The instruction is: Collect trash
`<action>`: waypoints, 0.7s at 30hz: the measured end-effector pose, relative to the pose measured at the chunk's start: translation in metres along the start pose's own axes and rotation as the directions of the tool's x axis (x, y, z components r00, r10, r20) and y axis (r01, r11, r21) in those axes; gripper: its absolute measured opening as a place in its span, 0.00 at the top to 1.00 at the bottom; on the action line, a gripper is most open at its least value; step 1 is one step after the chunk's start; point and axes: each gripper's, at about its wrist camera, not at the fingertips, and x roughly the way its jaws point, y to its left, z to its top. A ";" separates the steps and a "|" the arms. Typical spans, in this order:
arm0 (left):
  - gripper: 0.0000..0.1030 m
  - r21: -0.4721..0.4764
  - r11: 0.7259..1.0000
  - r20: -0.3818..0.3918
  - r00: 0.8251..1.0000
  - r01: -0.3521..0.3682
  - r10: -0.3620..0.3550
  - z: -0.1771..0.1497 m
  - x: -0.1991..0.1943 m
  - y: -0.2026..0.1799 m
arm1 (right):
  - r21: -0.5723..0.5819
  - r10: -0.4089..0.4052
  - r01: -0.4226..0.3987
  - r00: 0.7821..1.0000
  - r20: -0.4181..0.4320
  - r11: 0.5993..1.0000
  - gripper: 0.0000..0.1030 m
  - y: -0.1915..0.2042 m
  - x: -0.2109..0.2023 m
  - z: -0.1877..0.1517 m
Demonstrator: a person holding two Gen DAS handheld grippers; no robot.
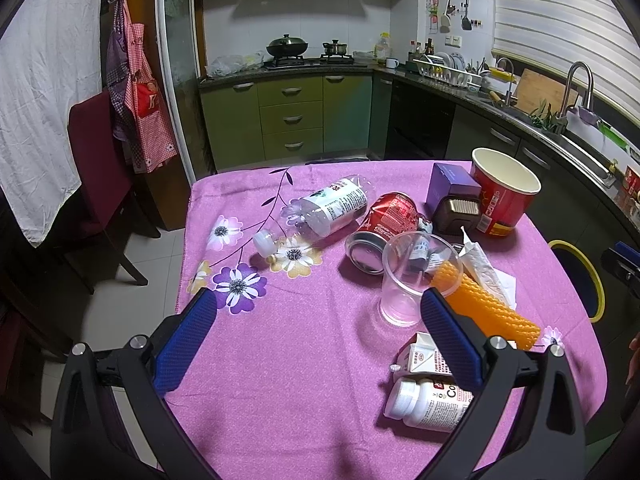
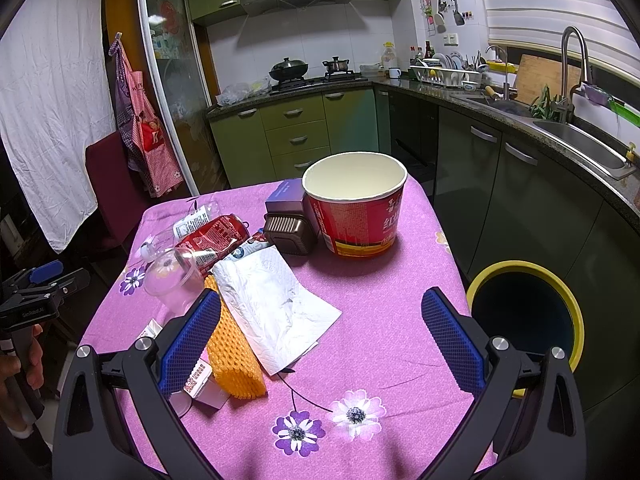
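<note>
Trash clutters the table, carton half-hidden behind wide, empty tongs.

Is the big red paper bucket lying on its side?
No, the red paper bucket stands upright on the pink tablecloth, its open mouth facing up, beside the brown box.
</note>
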 end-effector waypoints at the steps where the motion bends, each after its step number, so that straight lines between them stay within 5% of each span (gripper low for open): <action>1: 0.06 -0.001 1.000 0.000 1.000 0.000 0.000 0.000 0.000 0.000 | 0.000 -0.001 0.001 1.000 -0.001 1.000 0.04 0.000 0.000 0.000; 21: 0.06 0.000 1.000 -0.004 1.000 0.000 0.000 -0.005 -0.001 -0.005 | 0.000 0.001 -0.001 1.000 -0.001 1.000 0.04 0.001 0.000 0.000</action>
